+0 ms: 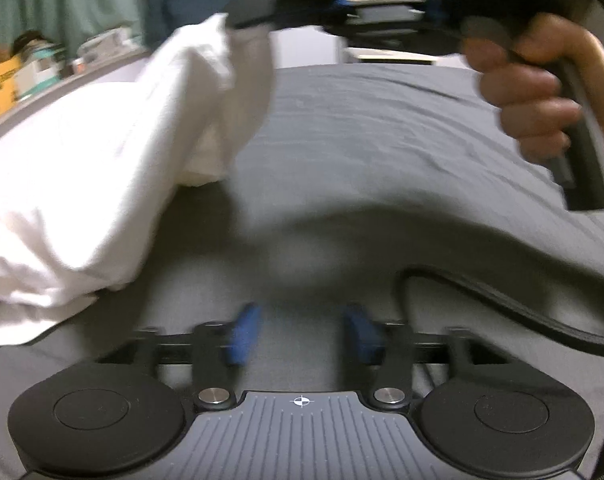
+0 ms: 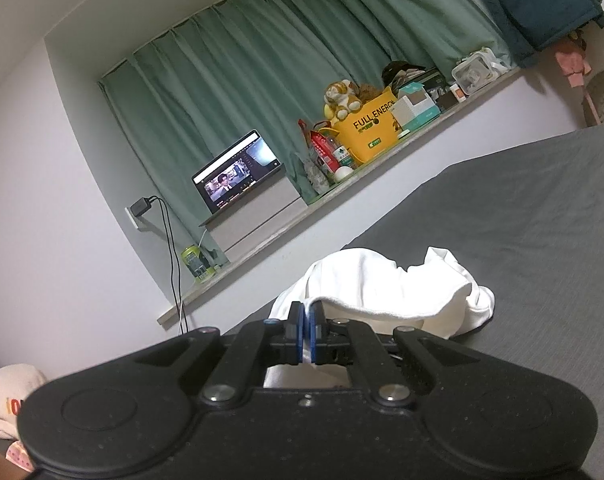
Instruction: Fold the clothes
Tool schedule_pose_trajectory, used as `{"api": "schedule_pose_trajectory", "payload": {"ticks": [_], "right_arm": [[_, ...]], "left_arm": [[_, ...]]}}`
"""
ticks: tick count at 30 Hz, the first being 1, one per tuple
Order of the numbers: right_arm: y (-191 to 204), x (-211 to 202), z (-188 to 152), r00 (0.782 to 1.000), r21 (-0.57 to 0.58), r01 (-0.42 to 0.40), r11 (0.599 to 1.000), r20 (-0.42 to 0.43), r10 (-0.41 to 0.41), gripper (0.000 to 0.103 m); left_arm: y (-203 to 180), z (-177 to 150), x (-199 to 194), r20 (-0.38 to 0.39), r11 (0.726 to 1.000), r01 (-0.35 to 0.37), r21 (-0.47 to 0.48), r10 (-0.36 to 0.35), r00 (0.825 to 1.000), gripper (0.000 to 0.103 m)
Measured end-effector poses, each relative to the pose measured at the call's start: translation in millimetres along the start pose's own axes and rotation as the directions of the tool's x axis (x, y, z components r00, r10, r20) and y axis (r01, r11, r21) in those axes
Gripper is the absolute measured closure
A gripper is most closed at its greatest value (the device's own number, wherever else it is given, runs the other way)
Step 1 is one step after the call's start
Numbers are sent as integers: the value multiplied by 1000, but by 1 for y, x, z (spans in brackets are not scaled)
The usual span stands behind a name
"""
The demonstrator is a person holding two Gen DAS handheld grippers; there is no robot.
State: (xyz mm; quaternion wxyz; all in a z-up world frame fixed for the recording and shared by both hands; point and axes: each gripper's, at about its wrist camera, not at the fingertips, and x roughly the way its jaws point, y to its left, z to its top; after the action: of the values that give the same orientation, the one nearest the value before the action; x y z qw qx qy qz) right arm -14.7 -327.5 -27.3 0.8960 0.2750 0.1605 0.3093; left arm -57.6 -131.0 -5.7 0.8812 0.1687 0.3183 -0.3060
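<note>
Shirt (image 2: 401, 280), white, soft and limp, lies on the bed (image 2: 521, 220), one edge lifted. Right hand-held gripper (image 2: 306, 332) is clamped on that edge. Left hand-held gripper (image 1: 302, 332) hangs open, empty. Grip hems, not loose middle cloth.

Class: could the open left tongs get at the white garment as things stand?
Probably yes. The left tongs hover open above bare sheet, with the garment just to their left and nothing between.
</note>
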Motion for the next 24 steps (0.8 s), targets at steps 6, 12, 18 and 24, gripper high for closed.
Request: {"api": "schedule_pose_trajectory", "payload": {"ticks": [6, 12, 18, 24], "right_arm": [[1, 2, 1, 1000, -15, -2, 1000, -5, 2, 99], [10, -1, 1, 1000, -77, -1, 997, -17, 0, 99], [13, 0, 2, 1000, -89, -11, 996, -24, 9, 99], [18, 3, 0, 999, -119, -19, 993, -47, 14, 99]], "left_arm": [[-11, 11, -68, 272, 954, -220, 205, 160, 949, 7], [-23, 16, -79, 374, 783, -457, 422, 309, 875, 7], [-31, 20, -64, 355, 701, -463, 543, 309, 882, 14], [-44, 39, -36, 316, 734, -448, 511, 324, 892, 48]]}}
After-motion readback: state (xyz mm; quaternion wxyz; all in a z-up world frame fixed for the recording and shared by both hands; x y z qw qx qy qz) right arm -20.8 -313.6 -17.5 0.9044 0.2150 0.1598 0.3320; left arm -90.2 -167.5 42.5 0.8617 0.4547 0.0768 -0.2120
